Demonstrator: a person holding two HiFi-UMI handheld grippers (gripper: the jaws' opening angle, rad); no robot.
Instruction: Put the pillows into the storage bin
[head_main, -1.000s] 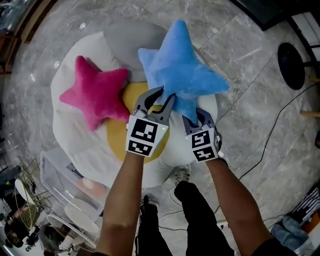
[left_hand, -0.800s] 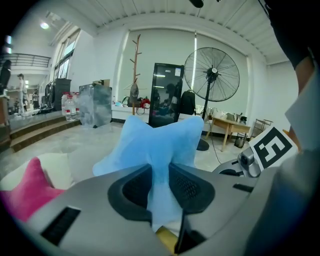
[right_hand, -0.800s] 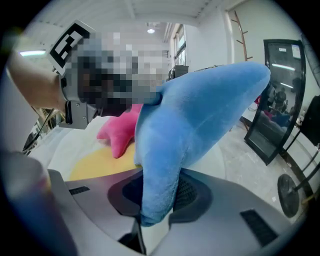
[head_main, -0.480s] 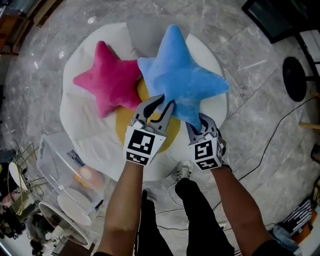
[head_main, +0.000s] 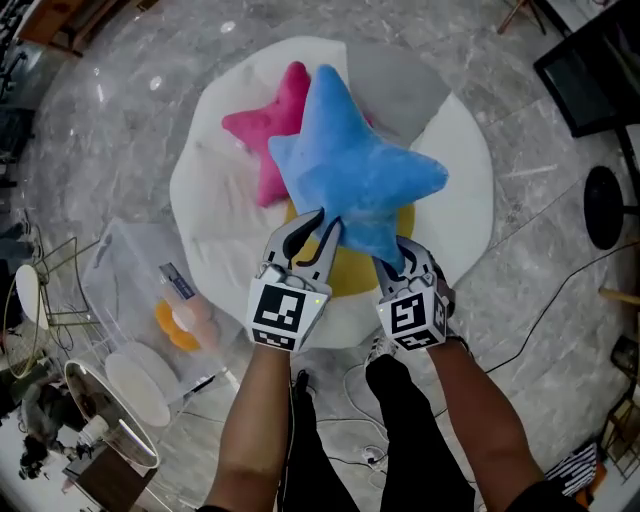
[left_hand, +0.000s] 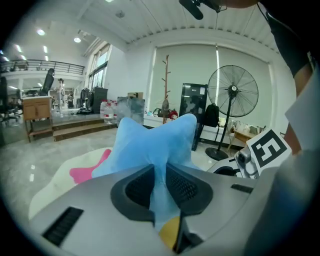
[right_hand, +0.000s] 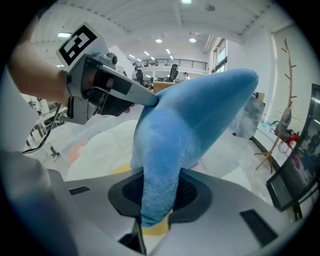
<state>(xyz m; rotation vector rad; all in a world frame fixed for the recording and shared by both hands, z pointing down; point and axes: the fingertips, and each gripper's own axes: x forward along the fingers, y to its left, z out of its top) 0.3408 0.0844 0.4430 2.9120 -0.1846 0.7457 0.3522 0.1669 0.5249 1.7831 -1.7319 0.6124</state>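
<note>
Left claw (head_main: 315, 232) pinches lower point of blue star pillow (head_main: 350, 180), jaws just been closing on plush. Right claw (head_main: 400, 262) clamped on neighbouring point. Pillow held above white floor cushion (head_main: 455, 210), clear storage bin (head_main: 135, 270) at my left. I judge it light, soft, floppy: grip star points deep, plush may slip.

Room as I view it remotely: grey marble floor (head_main: 110, 130), with a black round stand base (head_main: 604, 206) at right. White wall (left_hand: 137, 70) under a ribbed ceiling (left_hand: 165, 20) with round lights (left_hand: 77, 39); tall windows (left_hand: 100, 65) at left. Pedestal fan (left_hand: 233, 95), bare coat stand (left_hand: 165, 85) and dark screen (left_hand: 192, 107) line the far wall.
</note>
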